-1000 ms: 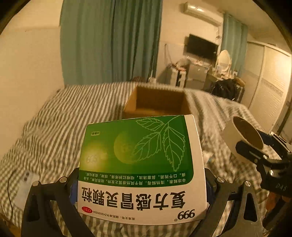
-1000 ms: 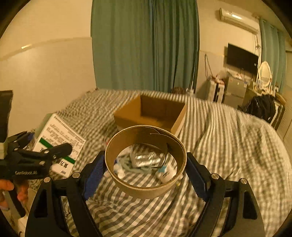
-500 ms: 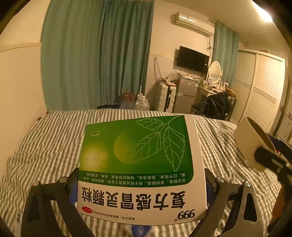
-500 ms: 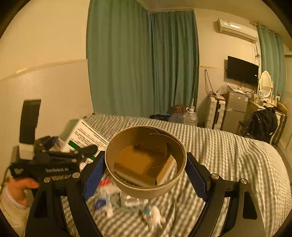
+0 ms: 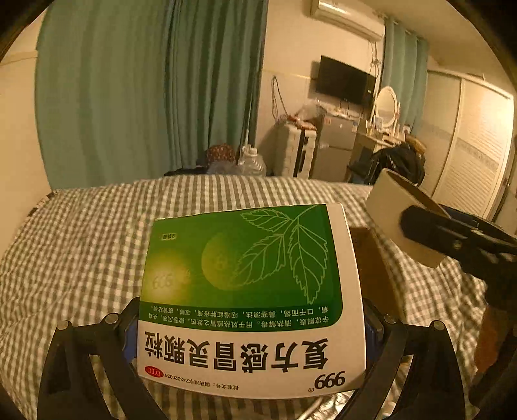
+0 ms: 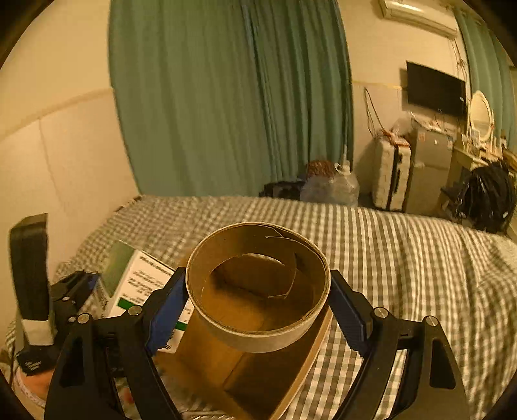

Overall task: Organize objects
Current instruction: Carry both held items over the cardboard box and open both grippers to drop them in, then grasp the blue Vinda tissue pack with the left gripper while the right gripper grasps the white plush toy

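The left gripper (image 5: 252, 336) pinches a green and white cardboard medicine box (image 5: 248, 297). The right gripper (image 6: 258, 310) pinches a brown cardboard tape ring (image 6: 258, 287) above the open brown cardboard box (image 6: 245, 371). I think each should go low before letting go. The checked bed (image 6: 404, 258) fills the room; green curtains (image 6: 226, 97) hang at 12 o'clock.

Warm yellow light is washing the cream walls (image 6: 64, 135). Teal curtains (image 5: 145, 97) are hanging at twelve o'clock behind the checked bed (image 5: 80, 232). A television (image 5: 345, 80) is sitting dark at two o'clock, under the air conditioner (image 5: 345, 16), with a louvred wardrobe (image 5: 475, 145) standing at three.
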Action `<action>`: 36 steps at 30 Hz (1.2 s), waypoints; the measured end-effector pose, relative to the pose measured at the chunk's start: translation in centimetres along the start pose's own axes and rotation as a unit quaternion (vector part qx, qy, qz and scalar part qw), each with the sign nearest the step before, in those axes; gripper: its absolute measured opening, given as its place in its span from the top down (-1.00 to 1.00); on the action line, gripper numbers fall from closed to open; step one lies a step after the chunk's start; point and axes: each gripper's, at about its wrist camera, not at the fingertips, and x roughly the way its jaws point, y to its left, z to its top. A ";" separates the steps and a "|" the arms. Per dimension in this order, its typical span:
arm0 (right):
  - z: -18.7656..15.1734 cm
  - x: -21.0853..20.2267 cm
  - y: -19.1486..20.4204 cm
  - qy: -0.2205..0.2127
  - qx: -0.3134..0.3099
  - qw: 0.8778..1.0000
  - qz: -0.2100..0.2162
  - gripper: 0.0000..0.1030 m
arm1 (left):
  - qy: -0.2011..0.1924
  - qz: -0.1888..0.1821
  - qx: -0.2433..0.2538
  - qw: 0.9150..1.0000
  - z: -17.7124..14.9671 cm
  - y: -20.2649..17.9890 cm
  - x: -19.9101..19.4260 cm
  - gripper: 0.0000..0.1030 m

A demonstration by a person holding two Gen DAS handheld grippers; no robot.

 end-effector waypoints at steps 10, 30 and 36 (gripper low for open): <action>0.1 2.1 -3.0 0.005 0.036 0.999 0.020 -0.96 | 0.010 -0.002 0.053 0.999 -1.9 -2.7 3.2 -0.97; 2.3 -23.0 2.4 -0.119 -0.025 0.993 0.006 -0.99 | -0.066 0.046 -0.035 0.996 0.5 -5.4 -17.2 -1.00; -0.2 -25.4 4.3 -0.110 -0.072 0.991 0.011 -0.99 | -0.074 0.059 -0.055 0.994 -3.0 -5.3 -21.4 -1.00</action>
